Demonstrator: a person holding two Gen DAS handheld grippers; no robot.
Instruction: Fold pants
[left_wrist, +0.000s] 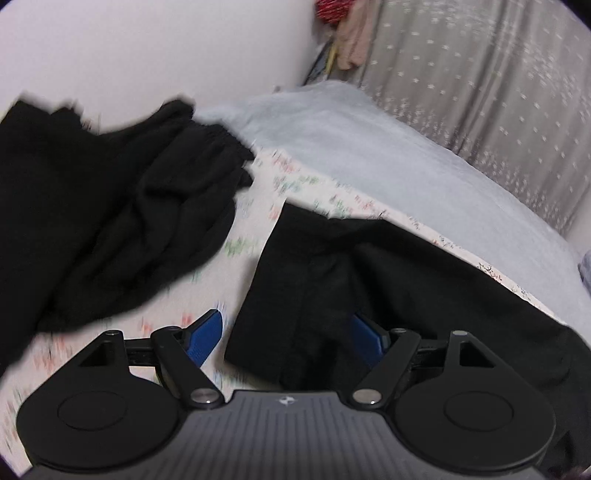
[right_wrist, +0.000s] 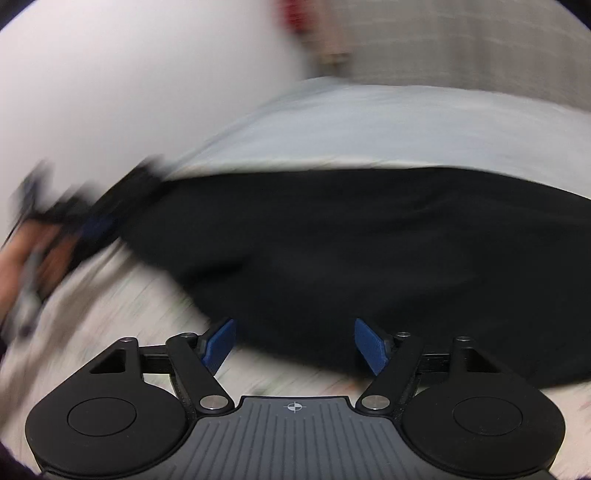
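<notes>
While both views blur from motion, the surface reads clearly: a bed with a floral sheet and a pale blue blanket spread over its far part. A white wall runs behind on the left, a grey patterned curtain on the right, and some clothes hang in the corner between them.

The black pants lie flat on the sheet, their straight hem end just ahead of the left gripper. A second, crumpled black garment sits apart to the left, with a bare strip of sheet between the two. The left gripper's jaws stand released, one side over the sheet, the other over the pants.

The right gripper is released too, nothing pinched, pants under it. Bare sheet lies to its left, where the other gripper shows as a blur.
</notes>
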